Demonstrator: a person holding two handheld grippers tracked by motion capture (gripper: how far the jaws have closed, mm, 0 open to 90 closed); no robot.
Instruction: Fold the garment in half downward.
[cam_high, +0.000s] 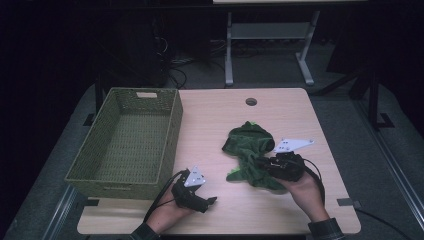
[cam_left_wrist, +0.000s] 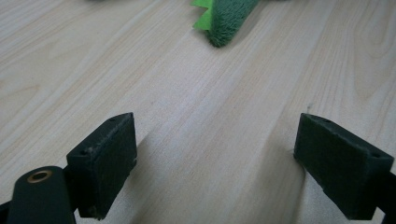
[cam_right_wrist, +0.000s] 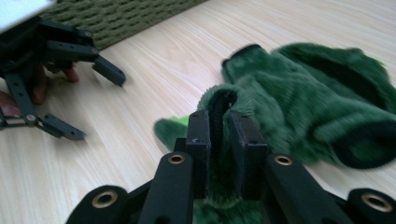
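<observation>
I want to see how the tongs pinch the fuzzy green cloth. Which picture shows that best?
The right gripper view: the right tongs are shut on a fold of the green cloth. The high view shows the whole cloth from afar; the left gripper view shows its tip.

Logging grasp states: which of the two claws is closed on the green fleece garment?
The right claw, pinching a fold of the green fleece garment. The left claw is open over bare table.

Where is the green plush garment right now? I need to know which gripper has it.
In the high view the green plush garment lies right of centre on the table, right of the wicker basket; the right gripper pinches a fold of it.
</observation>
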